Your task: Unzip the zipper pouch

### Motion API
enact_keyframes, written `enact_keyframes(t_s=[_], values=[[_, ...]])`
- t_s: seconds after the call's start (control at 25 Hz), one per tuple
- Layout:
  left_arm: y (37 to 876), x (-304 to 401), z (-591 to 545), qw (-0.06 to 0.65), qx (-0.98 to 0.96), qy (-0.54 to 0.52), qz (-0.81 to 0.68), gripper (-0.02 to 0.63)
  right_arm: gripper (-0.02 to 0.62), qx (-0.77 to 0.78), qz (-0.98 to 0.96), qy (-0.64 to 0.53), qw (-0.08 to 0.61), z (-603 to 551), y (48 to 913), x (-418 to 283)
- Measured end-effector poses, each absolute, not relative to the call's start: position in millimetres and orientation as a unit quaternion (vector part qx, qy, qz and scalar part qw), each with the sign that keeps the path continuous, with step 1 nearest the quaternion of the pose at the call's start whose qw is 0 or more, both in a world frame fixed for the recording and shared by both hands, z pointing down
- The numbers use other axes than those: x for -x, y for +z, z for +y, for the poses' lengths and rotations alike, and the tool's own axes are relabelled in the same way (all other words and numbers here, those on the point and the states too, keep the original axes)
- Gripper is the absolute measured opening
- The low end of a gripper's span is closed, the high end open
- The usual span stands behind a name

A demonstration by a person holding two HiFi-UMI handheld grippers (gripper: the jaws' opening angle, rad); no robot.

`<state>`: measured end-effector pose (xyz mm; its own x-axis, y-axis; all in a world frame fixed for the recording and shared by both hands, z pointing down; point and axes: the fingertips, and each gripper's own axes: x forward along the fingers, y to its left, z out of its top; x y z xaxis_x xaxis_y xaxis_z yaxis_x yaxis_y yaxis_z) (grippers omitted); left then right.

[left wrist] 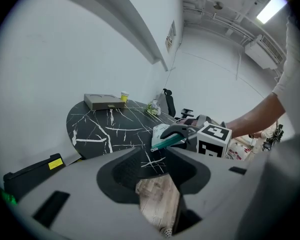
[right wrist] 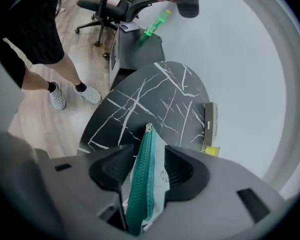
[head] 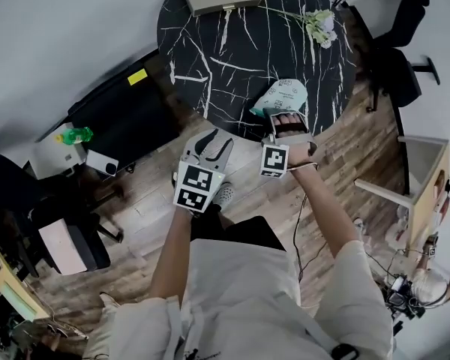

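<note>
R gripper (right wrist: 146, 160) is wide open, w/ the zipper pouch (right wrist: 159, 181) standing on edge between its jaws. In the right gripper view the pads don't look to be pressing, so nothing is clamped yet. The teal zipper (right wrist: 141, 184) runs up the middle of that frame, from bottom centre toward the black marble desk (right wrist: 140, 99). Its teeth look meshed all along, so I'd say unzipping hasn't begun.

L gripper (left wrist: 157, 175) is also open and empty. Only wood floor shows between its jaws, low centre of the left gripper view. In the head view it hangs off the desk edge, left of centre (head: 210, 150), well short of the pouch (head: 283, 96), which sits at the desk's near rim, centre-right.

How I'd do this step well:
- Find the slider first. The small metal bit at the zip's far end (right wrist: 148, 128) may be it, but I can't tell for sure.
- One gripper should pinch fabric right beside the zip at the closed end, not the teeth themselves.
- The other takes the pull tab only, w/ a narrow bite.
- Bring L gripper in over the desk before closing anything. One-handed, the pouch will prob. just slide.
- Pull along the zip line, low and straight. Any sideways tug could jam the teeth or drag the pouch off the rim.
</note>
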<state>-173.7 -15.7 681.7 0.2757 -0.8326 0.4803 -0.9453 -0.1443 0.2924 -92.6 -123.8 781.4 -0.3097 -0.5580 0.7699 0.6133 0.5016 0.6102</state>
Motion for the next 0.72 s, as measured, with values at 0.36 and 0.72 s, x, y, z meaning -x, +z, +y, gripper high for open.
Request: enact_keyframes(t_s=[0.36, 0.72], values=[[692.0, 174.1, -29.0, 0.291, -0.758, 0.099, -0.575, 0.161, 0.062, -0.010, -0.645, -0.520, 0.560, -139.4, 770.4, 97.7], [683.3, 170.1, -63.5, 0.277, -0.780, 0.113, -0.549, 0.161, 0.029, -0.039, -0.718, -0.399, 0.569, -152.4, 741.4, 95.8]])
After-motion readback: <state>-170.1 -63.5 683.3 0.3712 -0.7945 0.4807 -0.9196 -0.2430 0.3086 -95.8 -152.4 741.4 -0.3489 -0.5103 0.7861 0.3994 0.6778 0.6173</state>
